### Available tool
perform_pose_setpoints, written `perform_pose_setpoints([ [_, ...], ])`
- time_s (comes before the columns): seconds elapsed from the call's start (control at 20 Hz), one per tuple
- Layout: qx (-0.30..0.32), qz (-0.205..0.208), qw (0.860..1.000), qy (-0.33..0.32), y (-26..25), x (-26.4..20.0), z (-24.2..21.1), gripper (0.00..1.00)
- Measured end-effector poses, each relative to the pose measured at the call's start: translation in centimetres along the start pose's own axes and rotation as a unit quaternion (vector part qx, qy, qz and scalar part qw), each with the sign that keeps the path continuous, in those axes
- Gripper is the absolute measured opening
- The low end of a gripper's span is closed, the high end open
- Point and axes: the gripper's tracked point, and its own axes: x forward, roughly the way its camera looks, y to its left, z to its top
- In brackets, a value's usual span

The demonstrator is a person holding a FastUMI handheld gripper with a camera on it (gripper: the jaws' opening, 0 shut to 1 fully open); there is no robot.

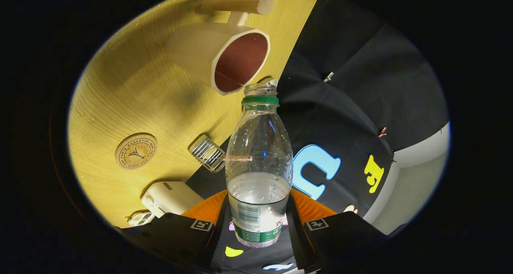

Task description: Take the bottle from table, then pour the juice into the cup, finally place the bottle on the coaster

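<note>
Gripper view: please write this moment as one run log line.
phase: pouring | gripper: shut on bottle | bottle: uncapped, mouth at cup rim | cup: on table | coaster: bare

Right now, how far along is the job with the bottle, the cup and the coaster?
Done: the bottle is off the table, clamped between both fingers of the gripper. In hand: it is uncapped and its mouth sits beside the rim of the cup; no stream is visible and liquid remains in the bottle. Left: finish pouring, then set the bottle on the round coaster, which is bare.
</note>
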Motion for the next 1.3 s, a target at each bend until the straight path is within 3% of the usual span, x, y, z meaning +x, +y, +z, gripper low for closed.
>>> perform_pose_setpoints([
  [0.25, 0.024, 0.005, 1.000, -0.004, 0.3, -0.3, 0.4, 0.68],
  [0.45, 0.122, 0.019, 0.992, 0.004, 2.0, -0.7, 1.0, 0.68],
  [0.6, 0.231, 0.037, 0.972, 0.009, 3.3, -0.9, 1.5, 0.69],
  [0.85, 0.403, 0.036, 0.914, 0.023, 3.5, -1.8, 2.0, 0.69],
  [1.15, 0.568, 0.020, 0.823, 0.005, 1.2, -2.0, 2.4, 0.69],
  [1.3, 0.645, 0.015, 0.764, -0.019, 0.4, -2.2, 3.2, 0.69],
])
